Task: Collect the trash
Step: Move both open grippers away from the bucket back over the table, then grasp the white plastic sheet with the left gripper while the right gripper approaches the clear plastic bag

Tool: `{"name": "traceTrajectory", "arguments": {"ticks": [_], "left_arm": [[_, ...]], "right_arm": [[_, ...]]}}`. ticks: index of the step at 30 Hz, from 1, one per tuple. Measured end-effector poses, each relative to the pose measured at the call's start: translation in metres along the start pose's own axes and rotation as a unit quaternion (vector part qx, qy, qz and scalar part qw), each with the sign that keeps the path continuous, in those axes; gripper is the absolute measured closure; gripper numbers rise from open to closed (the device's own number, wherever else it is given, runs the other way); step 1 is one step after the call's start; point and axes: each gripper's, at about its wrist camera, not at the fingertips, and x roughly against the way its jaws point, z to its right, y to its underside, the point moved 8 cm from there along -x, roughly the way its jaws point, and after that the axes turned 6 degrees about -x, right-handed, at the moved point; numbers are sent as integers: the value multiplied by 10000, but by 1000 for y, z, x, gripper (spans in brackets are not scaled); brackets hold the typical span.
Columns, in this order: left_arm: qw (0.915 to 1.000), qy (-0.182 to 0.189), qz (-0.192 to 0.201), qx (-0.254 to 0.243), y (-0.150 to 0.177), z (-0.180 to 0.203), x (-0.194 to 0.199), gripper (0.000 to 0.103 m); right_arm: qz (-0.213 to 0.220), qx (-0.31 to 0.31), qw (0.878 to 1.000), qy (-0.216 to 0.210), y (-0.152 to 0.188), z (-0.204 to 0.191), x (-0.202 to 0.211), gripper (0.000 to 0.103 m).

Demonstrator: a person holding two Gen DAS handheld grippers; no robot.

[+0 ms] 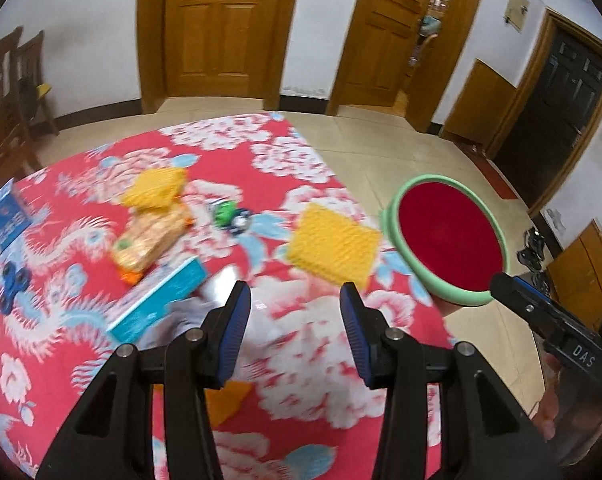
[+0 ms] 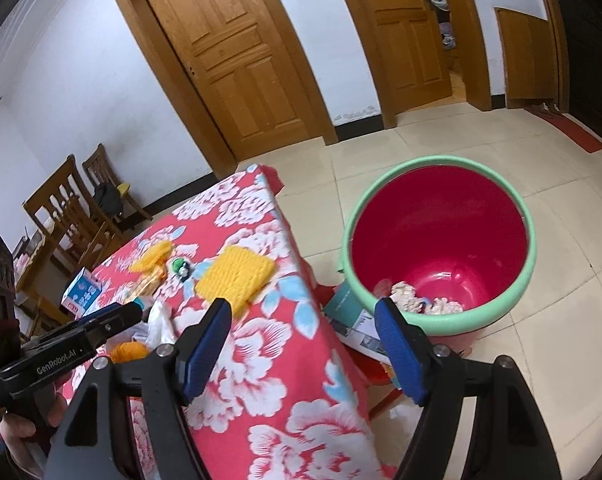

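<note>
A red bin with a green rim (image 2: 441,240) stands on the floor right of the table; crumpled paper (image 2: 405,294) lies in its bottom. It also shows in the left wrist view (image 1: 449,236). On the red floral tablecloth (image 1: 301,352) lie a yellow sponge cloth (image 1: 333,250), a second yellow one (image 1: 157,188), a snack wrapper (image 1: 149,240) and a white crumpled plastic (image 2: 157,320). My left gripper (image 1: 295,320) is open and empty above the table. My right gripper (image 2: 301,344) is open and empty over the table's right edge.
A teal box (image 1: 161,300), a blue carton (image 1: 5,220), a blue fidget spinner (image 1: 13,280) and a green toy (image 1: 229,214) lie on the table. Wooden chairs (image 2: 73,208) stand at the left. Papers (image 2: 361,328) lie on the floor beside the bin.
</note>
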Motion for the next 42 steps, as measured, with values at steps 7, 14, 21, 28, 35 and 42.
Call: {"name": "traceTrajectory", "arguments": {"ticks": [7, 14, 21, 28, 35, 42], "left_arm": [[9988, -334, -19, 352, 12, -44, 3, 57], [9969, -452, -264, 583, 29, -68, -9, 57], [9957, -441, -452, 681, 50, -72, -19, 57], [9936, -396, -633, 847, 66, -77, -21, 57], [9927, -277, -564, 1033, 76, -84, -16, 57], [9886, -270, -413, 1423, 70, -100, -18, 57]], "right_arm": [[-153, 108, 9998, -26, 11, -11, -9, 26], [-298, 141, 9994, -40, 18, -17, -18, 26], [-395, 188, 9990, -31, 23, -20, -23, 26], [-501, 268, 9984, -61, 30, -28, -29, 26], [-592, 362, 9975, -105, 35, -36, -34, 26], [-685, 500, 9963, -153, 43, -46, -38, 26]]}}
